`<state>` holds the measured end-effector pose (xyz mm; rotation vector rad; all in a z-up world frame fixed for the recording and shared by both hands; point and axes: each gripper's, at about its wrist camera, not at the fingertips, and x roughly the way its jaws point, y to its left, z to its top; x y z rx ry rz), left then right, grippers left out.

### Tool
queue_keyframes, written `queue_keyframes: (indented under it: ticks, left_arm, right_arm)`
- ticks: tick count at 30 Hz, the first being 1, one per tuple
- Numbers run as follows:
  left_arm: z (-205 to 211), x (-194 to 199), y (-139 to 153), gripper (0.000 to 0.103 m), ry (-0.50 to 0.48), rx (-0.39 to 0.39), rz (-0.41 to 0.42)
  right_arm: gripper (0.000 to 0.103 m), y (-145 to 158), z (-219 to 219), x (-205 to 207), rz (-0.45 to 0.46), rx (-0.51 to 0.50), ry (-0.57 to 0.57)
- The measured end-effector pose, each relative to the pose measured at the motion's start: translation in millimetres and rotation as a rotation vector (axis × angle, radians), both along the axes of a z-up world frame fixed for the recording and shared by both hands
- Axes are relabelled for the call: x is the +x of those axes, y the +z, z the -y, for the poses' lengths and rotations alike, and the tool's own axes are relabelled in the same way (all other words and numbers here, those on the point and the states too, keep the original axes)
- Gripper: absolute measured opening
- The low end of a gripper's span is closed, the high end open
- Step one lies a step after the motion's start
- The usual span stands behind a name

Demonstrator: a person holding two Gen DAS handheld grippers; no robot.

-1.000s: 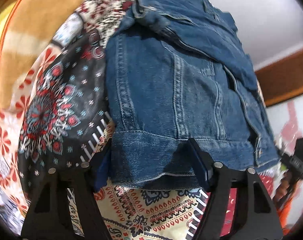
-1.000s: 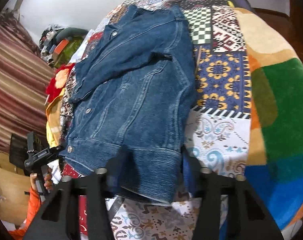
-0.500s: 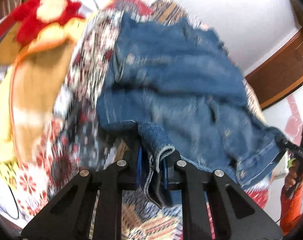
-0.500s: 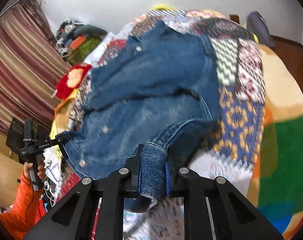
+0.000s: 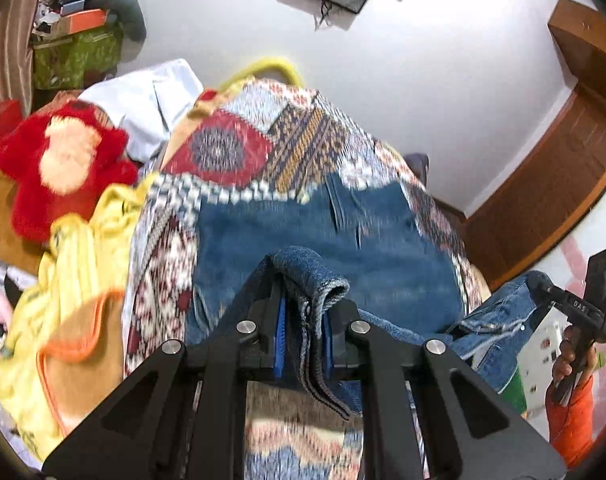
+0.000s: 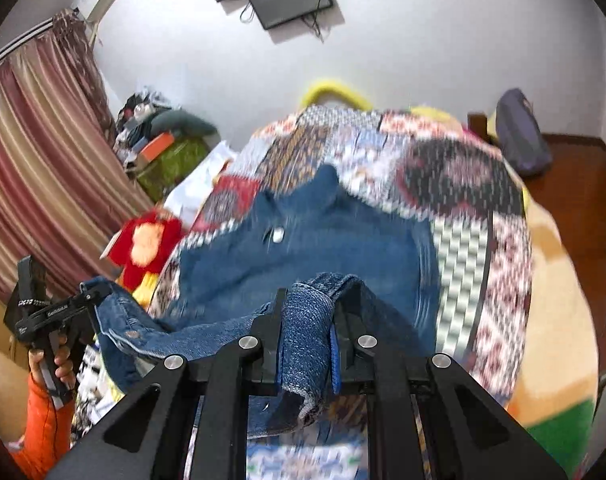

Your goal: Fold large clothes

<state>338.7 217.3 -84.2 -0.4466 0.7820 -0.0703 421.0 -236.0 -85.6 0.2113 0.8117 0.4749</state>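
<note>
— Patchwork quilt (image 5: pixel 239 148) over the bed, white wall behind. Where's the denim jacket (image 6: pixel 303 248)?

— Lying on the quilt, hem lifted. My left gripper (image 5: pixel 303 336) pinches a thick rolled fold of hem; my right gripper (image 6: pixel 307 340) pinches the other hem corner. Both tilt downward.

— Texture?

— Coarse blue weave, stitched edges, metal button. Background blurred.

bare quilt (image 6: pixel 503 264) right of the denim jacket (image 6: pixel 343 248); red plush toy (image 5: pixel 63 160) crowds its left
</note>
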Motion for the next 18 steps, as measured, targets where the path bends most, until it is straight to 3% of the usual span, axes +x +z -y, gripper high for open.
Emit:
queue_keyframes:
  ticks: [7,15,18]
  left_arm:
    - [-13.1,67.2,-16.1,0.014,0.038,0.004,-0.032]
    - [-19.2,133.2,-77.8,0.014,0.055,0.063,-0.147]
    - [-24.7,147.9,-108.3,0.015,0.078,0.041,-0.201]
  right_arm:
    - [0.013,-11.7,-7.7,74.5,-0.013,0.048,-0.078]
    - [0.014,-96.9,-17.6,154.5,-0.16,0.006,-0.161]
    - [0.014,-128.8,-14.1,168.9,-0.213,0.0,-0.165]
